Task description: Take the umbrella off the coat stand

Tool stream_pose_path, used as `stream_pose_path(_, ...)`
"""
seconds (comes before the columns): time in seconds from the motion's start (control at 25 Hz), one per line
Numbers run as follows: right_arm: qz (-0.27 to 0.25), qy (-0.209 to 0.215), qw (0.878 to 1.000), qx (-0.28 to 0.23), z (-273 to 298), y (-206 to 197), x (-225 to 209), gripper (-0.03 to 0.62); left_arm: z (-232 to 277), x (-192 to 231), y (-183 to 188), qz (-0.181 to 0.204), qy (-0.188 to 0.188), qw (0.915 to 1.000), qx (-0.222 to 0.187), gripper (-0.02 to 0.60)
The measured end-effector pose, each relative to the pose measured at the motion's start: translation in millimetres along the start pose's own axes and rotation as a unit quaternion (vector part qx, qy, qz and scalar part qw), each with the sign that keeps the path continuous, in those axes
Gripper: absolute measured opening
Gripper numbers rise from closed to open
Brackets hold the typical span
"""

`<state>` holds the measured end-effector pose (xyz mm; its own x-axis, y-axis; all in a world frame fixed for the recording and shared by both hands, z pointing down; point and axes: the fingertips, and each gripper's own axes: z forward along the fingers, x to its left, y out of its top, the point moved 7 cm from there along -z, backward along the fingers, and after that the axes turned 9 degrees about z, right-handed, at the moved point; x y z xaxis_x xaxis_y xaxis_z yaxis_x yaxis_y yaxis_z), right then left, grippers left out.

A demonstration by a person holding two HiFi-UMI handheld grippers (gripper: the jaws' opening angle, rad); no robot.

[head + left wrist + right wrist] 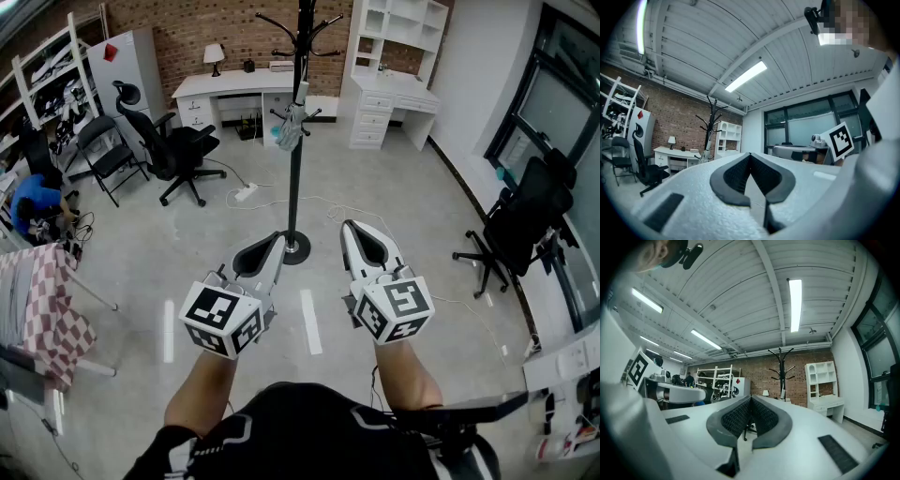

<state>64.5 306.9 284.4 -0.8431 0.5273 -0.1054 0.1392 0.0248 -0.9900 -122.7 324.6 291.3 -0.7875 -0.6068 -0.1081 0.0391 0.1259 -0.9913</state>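
Approach step; nothing grasped yet. Left hand-held gripper (270, 242), right hand-held gripper (356, 232): both closed tight, empty, low at 6 o'clock. Umbrella (292, 127): hung on coat stand (294, 192), 12 o'clock, well apart. Next, probably: step closer, open jaws, lift off hook.

An office-like workroom: a brick wall (187, 37) across the top of the head view, white desks (234, 84) and shelving (403, 23) against it, black swivel chairs (178, 145) at upper left and right, a coat stand (294, 187) at top centre, tall windows (572, 94) on the right, ceiling strip lights (794, 301) in the gripper views
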Motion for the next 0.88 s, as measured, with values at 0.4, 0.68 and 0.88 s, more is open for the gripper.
stream_pose_path(0.4,-0.002,-0.021,1.000,0.006,2,-2,1,0.005,-1,2,3,0.021,0.014,0.9997,0.001,0.005)
stream_pose_path(0.68,0.001,0.006,1.000,0.000,5,-8,18,0.005,-10,7,-1,0.019,0.004,0.9998,-0.001,0.005)
stream_pose_path(0.88,-0.002,-0.006,1.000,0.012,10,-15,29,0.005,-17,17,-5,0.013,-0.006,0.9999,-0.007,0.005)
